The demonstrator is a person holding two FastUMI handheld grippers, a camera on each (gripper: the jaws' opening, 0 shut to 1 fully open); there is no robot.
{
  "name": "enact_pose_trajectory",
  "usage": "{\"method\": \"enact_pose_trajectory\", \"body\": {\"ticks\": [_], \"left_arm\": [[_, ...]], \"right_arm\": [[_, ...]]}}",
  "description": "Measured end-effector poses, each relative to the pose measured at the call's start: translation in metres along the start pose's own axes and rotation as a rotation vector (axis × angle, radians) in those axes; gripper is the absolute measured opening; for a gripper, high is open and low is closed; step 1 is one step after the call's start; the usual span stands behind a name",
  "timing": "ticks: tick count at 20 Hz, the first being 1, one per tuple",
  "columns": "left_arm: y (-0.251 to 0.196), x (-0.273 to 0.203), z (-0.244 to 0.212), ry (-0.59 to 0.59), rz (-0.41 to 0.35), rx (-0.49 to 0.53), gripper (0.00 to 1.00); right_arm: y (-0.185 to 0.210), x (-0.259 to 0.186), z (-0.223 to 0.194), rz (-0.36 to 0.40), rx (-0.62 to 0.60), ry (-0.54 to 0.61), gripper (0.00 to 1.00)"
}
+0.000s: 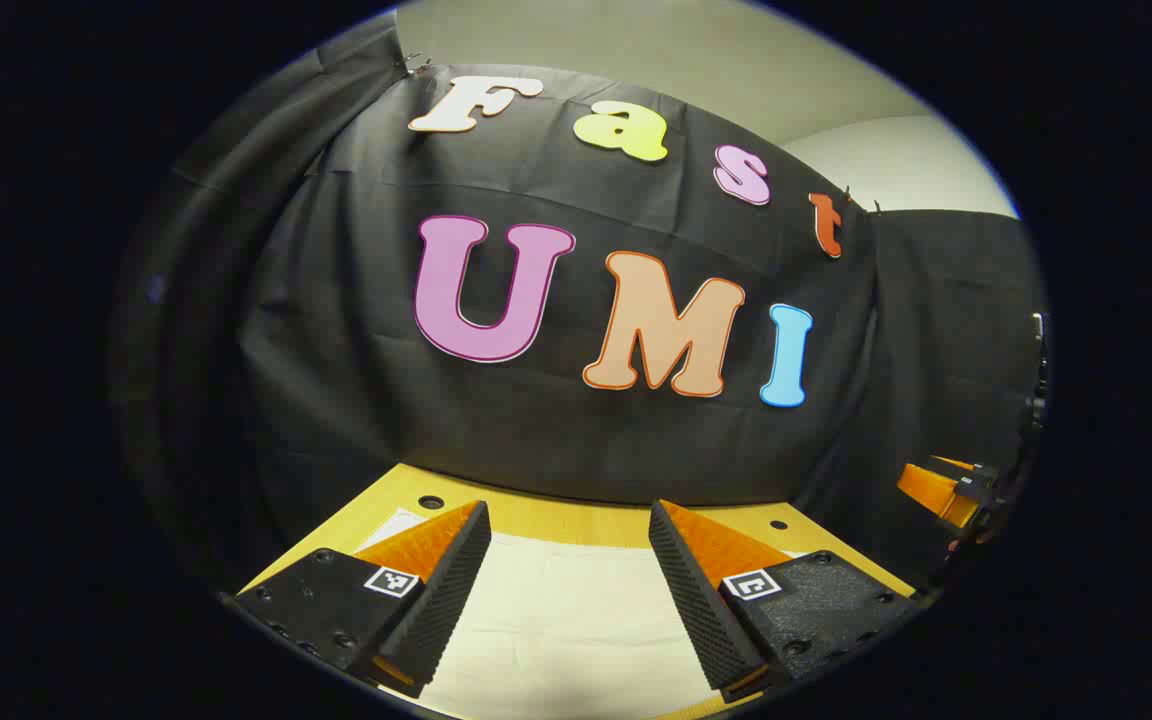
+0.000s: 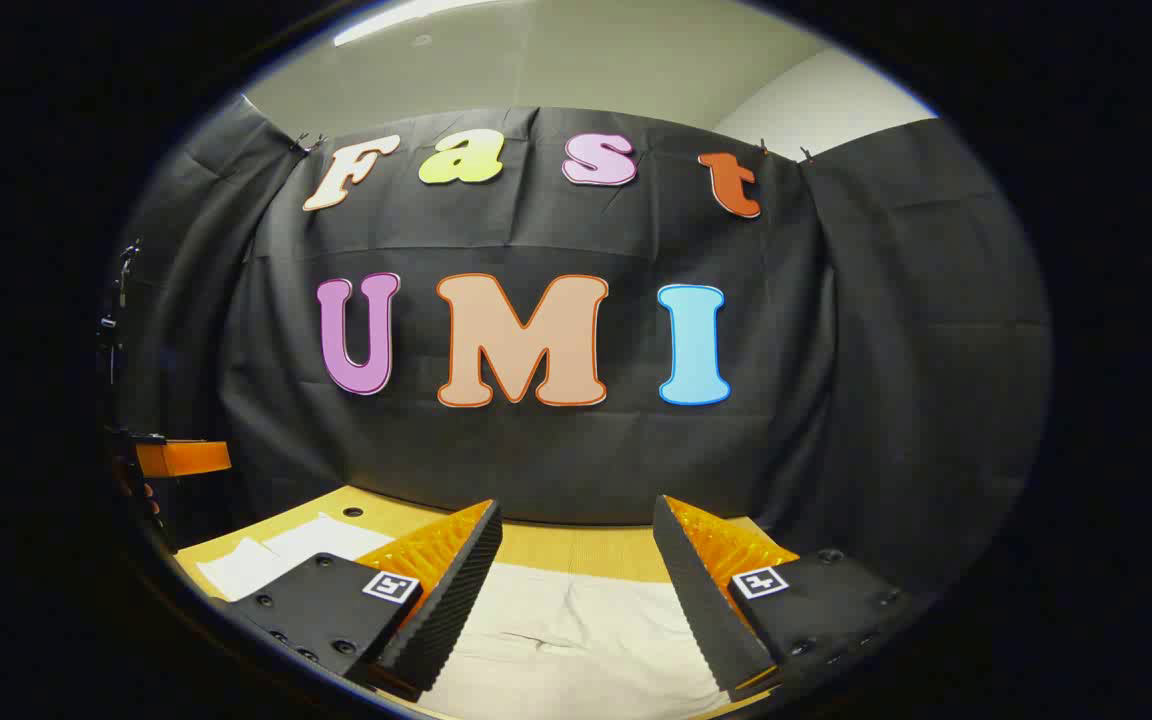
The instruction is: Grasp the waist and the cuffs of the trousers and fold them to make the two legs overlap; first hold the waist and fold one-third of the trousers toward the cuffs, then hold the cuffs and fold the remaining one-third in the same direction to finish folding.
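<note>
Parted fingers [image 2: 576, 590] above creased trousers [image 2: 576, 630]

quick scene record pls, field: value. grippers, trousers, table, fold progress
left gripper: open, above the trousers, holding nothing
right gripper: open, above the trousers, holding nothing
trousers: pale cloth lying flat on the table, between and below both grippers' fingers
table: wooden top with small round holes near its far edge
fold progress: no grasp yet; which part of the trousers lies under each gripper cannot be told
</note>
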State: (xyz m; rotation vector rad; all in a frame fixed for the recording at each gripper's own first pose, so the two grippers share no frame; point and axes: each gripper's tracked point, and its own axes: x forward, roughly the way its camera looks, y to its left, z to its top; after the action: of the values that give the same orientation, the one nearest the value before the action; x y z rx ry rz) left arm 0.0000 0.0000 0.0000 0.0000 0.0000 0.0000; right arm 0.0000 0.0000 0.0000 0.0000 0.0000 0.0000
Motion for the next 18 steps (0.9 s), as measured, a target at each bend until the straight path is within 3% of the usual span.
{"method": "enact_pose_trajectory", "body": {"ticks": [18], "left_arm": [[-0.0059,0.0068,-0.0088,0.039,-0.042,0.018,0.94]], "right_arm": [[0.0044,0.0065,-0.0013,-0.001,0.001,0.000,0.98]]}}
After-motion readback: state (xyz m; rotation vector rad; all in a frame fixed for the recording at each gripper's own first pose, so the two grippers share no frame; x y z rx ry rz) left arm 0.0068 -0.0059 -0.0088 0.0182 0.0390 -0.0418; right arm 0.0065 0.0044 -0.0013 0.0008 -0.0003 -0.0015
